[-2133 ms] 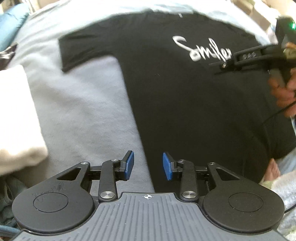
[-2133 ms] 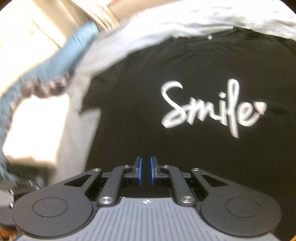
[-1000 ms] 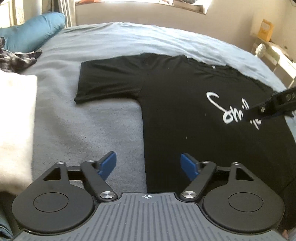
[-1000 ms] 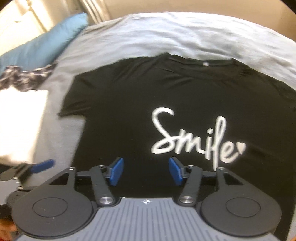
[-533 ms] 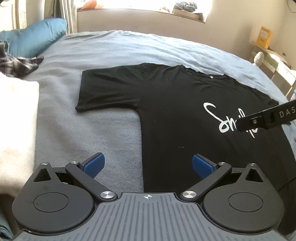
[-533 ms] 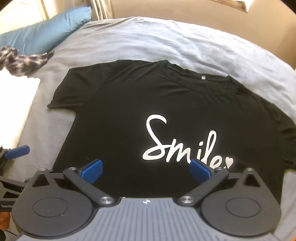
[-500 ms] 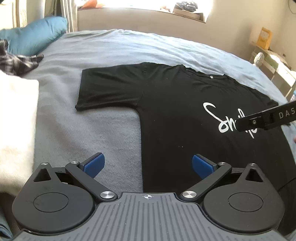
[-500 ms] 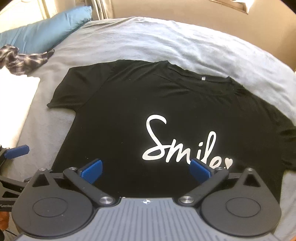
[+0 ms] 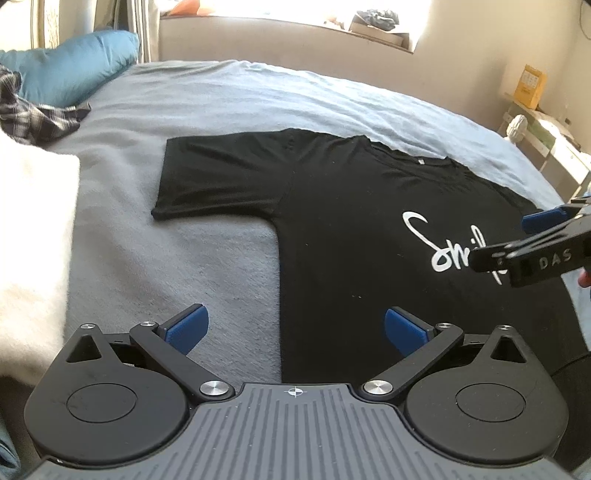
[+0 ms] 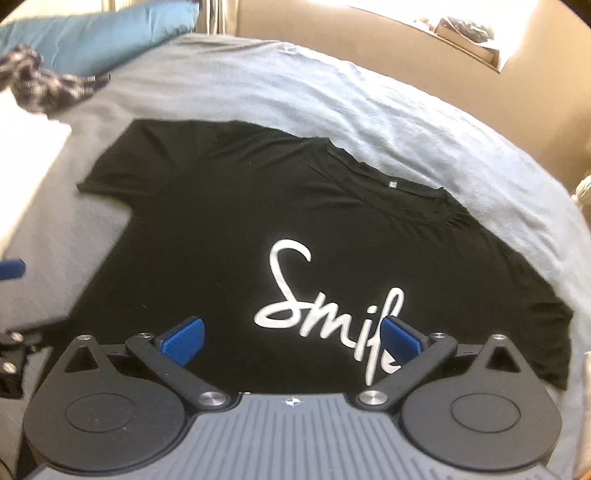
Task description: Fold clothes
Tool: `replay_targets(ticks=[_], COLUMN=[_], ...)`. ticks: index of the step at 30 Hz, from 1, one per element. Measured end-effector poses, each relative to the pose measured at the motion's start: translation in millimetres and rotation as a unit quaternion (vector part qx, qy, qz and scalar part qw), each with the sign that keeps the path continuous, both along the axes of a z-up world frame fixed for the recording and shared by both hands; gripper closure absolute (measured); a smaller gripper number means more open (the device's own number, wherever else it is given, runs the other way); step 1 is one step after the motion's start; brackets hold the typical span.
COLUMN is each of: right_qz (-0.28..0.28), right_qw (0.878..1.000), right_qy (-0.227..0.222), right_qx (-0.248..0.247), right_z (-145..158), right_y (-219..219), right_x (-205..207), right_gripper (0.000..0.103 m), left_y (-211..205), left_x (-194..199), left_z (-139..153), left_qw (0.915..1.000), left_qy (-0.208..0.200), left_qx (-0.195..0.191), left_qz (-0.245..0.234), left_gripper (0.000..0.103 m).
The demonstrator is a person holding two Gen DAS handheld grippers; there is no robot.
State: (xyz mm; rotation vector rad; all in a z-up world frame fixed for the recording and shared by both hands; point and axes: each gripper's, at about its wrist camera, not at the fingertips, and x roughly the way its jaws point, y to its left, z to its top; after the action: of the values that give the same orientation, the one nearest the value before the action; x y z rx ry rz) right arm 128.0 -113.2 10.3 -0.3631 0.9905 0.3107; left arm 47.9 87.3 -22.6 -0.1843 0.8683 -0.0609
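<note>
A black T-shirt [image 9: 354,236] lies spread flat, print up, on the grey bed [image 9: 221,96]. The left tool [image 9: 294,328] hangs over its side edge, the right tool [image 10: 291,334] over its chest; both gape wide, holding nothing. Only the left view shows a yellow box [image 9: 532,85]; both show the blue pillow [image 10: 96,33].

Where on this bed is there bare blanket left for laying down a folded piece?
Bare grey blanket lies between the white fabric and the black T-shirt, below its sleeve. A wider bare stretch runs beyond the collar toward the far edge. The corner by the blue pillow and plaid garment is crowded.
</note>
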Motion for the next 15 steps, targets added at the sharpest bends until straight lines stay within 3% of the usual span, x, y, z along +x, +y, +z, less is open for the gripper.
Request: replay_targets(ticks=[8,15], right_qz=[0.002,0.0], right_qw=[1.0,1.0], right_qy=[-0.028,-0.022], right_qx=[0.003,0.018], right_z=[9,13], right_y=[-2,-5], right_x=[-1,0], right_gripper=[0.0,0.0], left_y=[-4,-6], left_x=[1,2], left_z=[6,4], left_qw=[0.9996,0.9989], left_qy=[-0.003,0.015], left_qx=[0.012,0.023], left_qz=[0.024,0.038], left_gripper=[0.0,0.0])
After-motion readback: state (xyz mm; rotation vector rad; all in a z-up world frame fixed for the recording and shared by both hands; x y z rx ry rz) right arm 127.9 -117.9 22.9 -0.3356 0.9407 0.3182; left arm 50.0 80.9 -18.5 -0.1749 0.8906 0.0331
